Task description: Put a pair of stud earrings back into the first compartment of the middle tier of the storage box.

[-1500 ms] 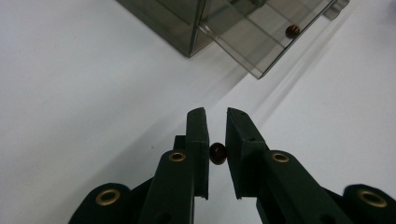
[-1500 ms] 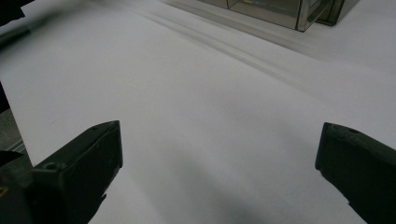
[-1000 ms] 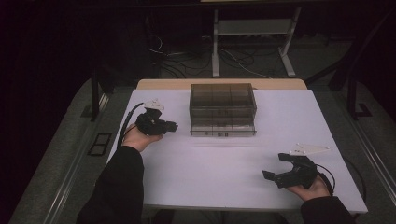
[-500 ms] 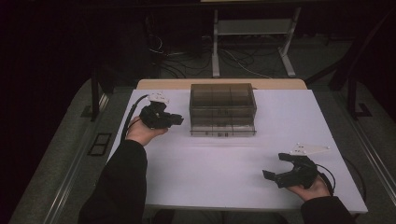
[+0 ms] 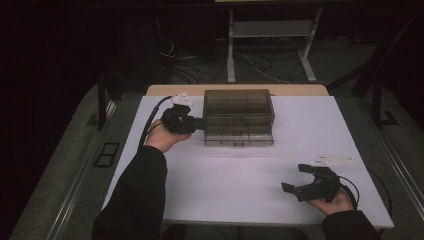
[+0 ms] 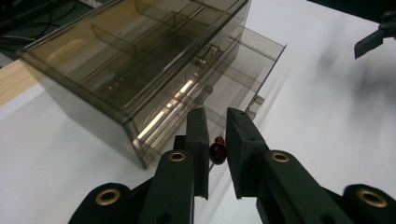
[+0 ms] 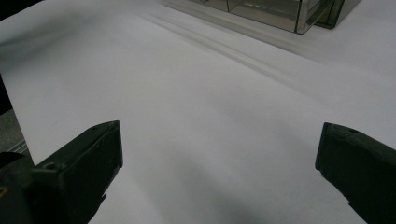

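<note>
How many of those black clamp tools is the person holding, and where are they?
2. The left gripper is at the smoky drawer box, shut on a small dark red bead. The right gripper rests open near the table's front right corner.

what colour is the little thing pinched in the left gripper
Dark red bead, glossy, between the left gripper pads; clearest in the left gripper view.

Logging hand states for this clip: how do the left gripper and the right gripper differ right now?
The left gripper is shut on a small dark red bead; the right gripper is open with nothing between its jaws. The left gripper is up beside the smoky plastic drawer box; the right gripper sits apart from it near the white table's front edge. Both are black, two-jawed and hand-held.
</note>
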`<state>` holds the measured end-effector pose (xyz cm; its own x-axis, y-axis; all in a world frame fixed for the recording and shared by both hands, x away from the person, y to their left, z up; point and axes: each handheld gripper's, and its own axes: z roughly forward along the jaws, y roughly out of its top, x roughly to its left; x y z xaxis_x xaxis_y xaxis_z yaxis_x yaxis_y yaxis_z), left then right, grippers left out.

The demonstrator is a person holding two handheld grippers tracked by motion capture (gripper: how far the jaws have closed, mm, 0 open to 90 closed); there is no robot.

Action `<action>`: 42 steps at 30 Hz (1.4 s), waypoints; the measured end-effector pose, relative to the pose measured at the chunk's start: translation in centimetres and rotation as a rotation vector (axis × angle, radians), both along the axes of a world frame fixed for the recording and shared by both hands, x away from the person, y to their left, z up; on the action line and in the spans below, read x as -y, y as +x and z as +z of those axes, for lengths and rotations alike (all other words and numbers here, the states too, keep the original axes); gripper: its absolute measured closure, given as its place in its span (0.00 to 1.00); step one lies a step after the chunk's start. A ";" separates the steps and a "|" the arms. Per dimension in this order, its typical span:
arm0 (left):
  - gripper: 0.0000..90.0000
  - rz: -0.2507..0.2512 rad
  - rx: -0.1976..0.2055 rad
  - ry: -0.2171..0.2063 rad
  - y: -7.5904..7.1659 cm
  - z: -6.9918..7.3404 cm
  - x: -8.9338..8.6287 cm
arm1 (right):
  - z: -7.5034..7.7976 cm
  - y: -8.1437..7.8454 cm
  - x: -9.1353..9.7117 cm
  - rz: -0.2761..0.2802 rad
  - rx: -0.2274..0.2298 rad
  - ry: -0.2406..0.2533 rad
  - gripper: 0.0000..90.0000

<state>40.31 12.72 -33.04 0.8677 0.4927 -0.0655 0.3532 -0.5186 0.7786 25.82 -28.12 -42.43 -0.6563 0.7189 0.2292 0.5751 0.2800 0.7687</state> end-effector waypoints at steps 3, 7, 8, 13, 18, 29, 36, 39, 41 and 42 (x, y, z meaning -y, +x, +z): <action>0.87 -0.007 -0.005 0.005 0.2 -0.3 0.6 | 0.0 0.0 0.1 0.001 0.001 0.001 0.00; 0.87 -0.005 -0.013 0.002 0.5 -0.9 1.2 | 0.0 0.0 0.1 -0.001 0.001 0.000 0.00; 0.87 -0.003 -0.016 0.001 0.5 -1.0 1.3 | 0.0 0.0 0.1 0.000 0.001 0.000 0.00; 0.87 -0.008 -0.019 0.005 0.8 -2.0 1.7 | 0.0 0.0 0.0 0.001 -0.001 -0.002 0.00; 0.87 0.008 -0.030 0.008 1.2 -3.2 2.0 | 0.0 0.0 0.1 0.003 0.000 -0.002 0.00; 0.87 0.024 -0.045 0.025 2.2 -5.3 3.1 | 0.0 0.0 0.0 0.006 0.000 -0.002 0.00; 0.79 0.018 -0.083 0.037 2.5 -6.2 3.6 | 0.0 0.0 0.1 0.010 0.000 -0.004 0.00; 0.71 0.029 -0.087 0.031 2.4 -6.1 3.5 | 0.0 0.0 0.1 0.010 0.000 -0.004 0.00; 0.65 0.027 -0.094 0.028 2.4 -5.9 3.4 | 0.0 0.0 0.1 0.011 0.001 -0.004 0.00; 0.60 0.025 -0.096 0.030 2.4 -5.8 3.3 | 0.0 0.0 0.1 0.011 0.001 -0.004 0.00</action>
<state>42.67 9.40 -38.84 0.8454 0.5174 -0.1324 0.4386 -0.5310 0.7250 25.83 -28.20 -42.45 -0.6641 0.7128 0.2254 0.5710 0.2891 0.7683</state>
